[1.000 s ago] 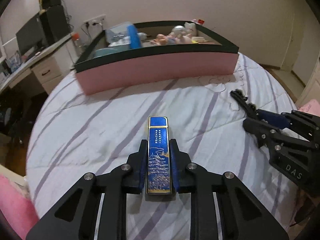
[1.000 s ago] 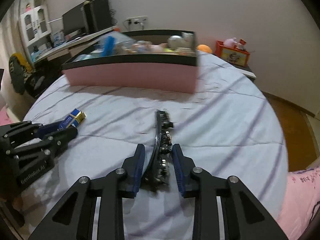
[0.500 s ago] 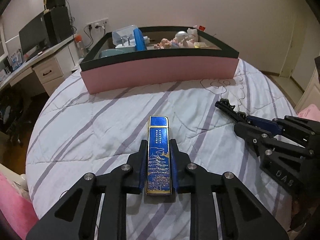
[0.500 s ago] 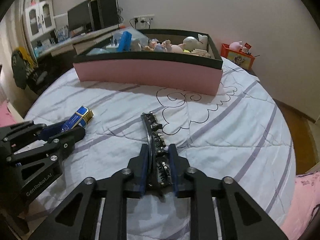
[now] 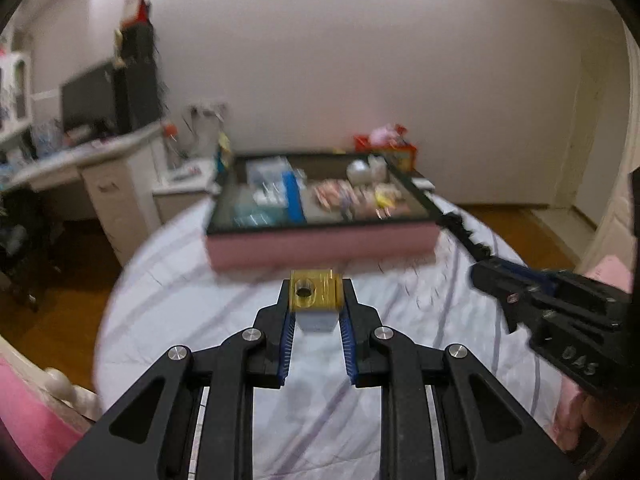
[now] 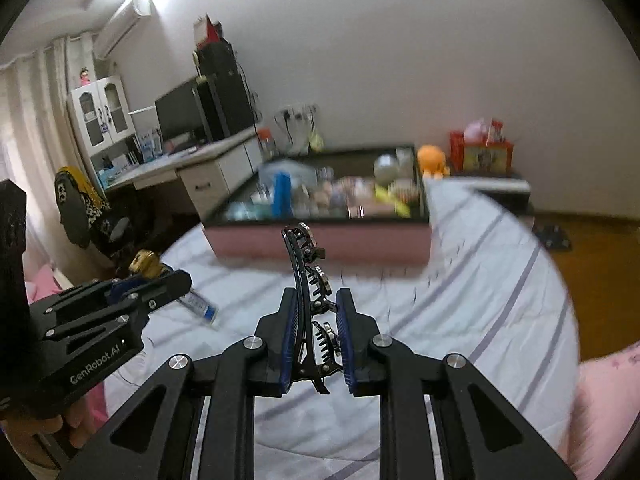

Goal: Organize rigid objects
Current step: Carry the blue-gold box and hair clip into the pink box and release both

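So the left gripper was pinching the blue lighter, gold end facing out, lifted clear of the striped bedspread. Right gripper was clamped on the black hair clip, also held up. Past both, the pink tray sat on the bed, packed with blurry odds and ends.

A striped white bed carries a pink, black-rimmed tray of toys.
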`<state>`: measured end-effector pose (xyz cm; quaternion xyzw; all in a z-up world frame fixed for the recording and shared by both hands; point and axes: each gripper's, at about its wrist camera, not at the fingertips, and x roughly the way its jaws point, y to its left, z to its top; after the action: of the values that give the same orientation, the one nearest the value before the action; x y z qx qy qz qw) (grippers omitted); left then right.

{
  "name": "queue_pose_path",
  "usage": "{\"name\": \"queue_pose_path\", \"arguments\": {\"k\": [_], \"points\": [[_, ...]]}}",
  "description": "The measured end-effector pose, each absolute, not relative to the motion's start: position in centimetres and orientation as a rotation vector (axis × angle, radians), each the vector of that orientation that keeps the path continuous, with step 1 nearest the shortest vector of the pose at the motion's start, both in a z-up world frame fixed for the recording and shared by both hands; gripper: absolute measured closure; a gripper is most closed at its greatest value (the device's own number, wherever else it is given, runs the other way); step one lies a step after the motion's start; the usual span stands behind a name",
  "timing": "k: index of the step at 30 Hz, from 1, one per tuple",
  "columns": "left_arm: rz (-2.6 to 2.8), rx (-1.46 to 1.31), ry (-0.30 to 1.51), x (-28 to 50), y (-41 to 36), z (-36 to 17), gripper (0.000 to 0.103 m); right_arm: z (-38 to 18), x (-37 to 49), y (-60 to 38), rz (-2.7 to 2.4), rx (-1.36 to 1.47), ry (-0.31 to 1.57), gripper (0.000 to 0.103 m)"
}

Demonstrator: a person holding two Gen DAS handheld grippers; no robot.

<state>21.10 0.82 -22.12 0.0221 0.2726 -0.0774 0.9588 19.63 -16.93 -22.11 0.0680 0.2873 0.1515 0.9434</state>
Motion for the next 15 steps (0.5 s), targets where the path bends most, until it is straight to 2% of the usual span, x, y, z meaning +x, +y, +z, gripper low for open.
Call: {"name": "queue_pose_path", "arguments": {"k": [7,15], "points": [[-0.079,0.076,0.383,18.2,1.0,-17.3,0.083,-16.7,17.0,-16.2,0.263,0.071,0.423,0.083],[-0.065,0.096,0.279,16.8,1.3,-13.6,0.083,-13.5,16.3,-14.8,0.263,0.014,0.348,0.083]]}}
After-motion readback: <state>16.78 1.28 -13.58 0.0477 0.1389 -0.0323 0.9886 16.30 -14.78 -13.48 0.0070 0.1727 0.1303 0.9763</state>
